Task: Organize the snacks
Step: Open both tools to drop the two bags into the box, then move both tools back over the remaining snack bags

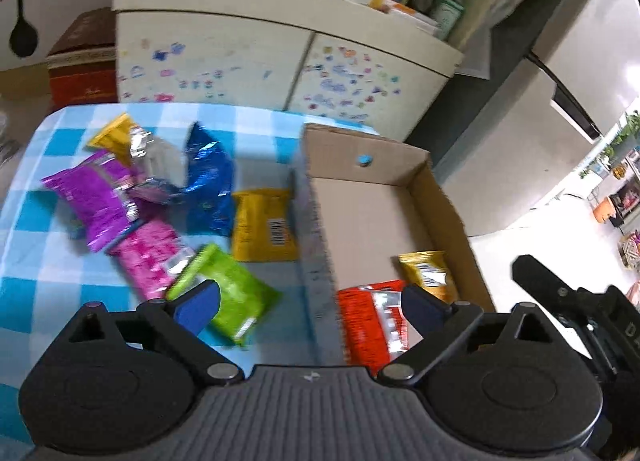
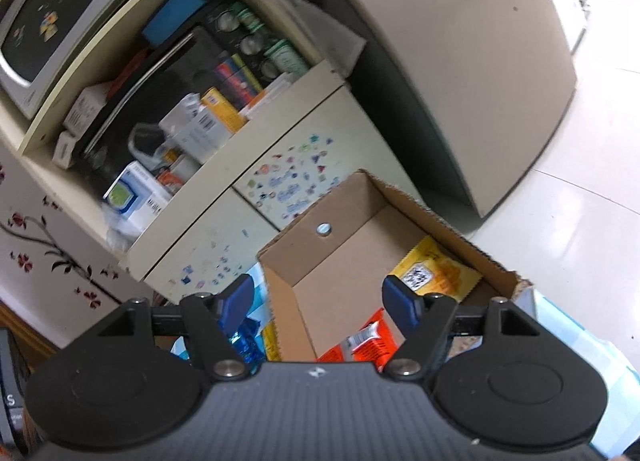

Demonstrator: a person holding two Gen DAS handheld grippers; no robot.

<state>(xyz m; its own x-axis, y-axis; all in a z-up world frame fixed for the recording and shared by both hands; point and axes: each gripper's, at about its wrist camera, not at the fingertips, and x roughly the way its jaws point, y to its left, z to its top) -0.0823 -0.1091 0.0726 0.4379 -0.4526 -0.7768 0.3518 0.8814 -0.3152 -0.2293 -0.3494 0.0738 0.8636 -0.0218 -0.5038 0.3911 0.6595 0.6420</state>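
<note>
The left gripper [image 1: 310,303] hangs over the near edge of the cardboard box [image 1: 452,201], its jaws spread wide with nothing between them. Just beneath its right fingertip lies an orange-red snack packet [image 1: 360,325] on the box floor, and beside that a small yellow packet [image 1: 424,267]. The right gripper [image 2: 318,295] hovers above the same box, jaws partly apart and also empty; the orange packet and a yellow one [image 2: 440,273] sit below it.

On the blue-checked tablecloth [image 1: 32,165], to the left of the box, a loose heap waits: a green packet [image 1: 236,285] nearest the left gripper, then a pink one [image 1: 148,257], a yellow packet with a barcode [image 1: 264,225] close to the box wall, a purple one [image 1: 90,201] and a blue one [image 1: 210,177] further back.

The green packet looks the natural next pick. I'd bring the wide jaws down across its narrow middle, squeeze gently since the foil will slip and crumple, then lift clear of the box wall before setting it next to those already inside.
</note>
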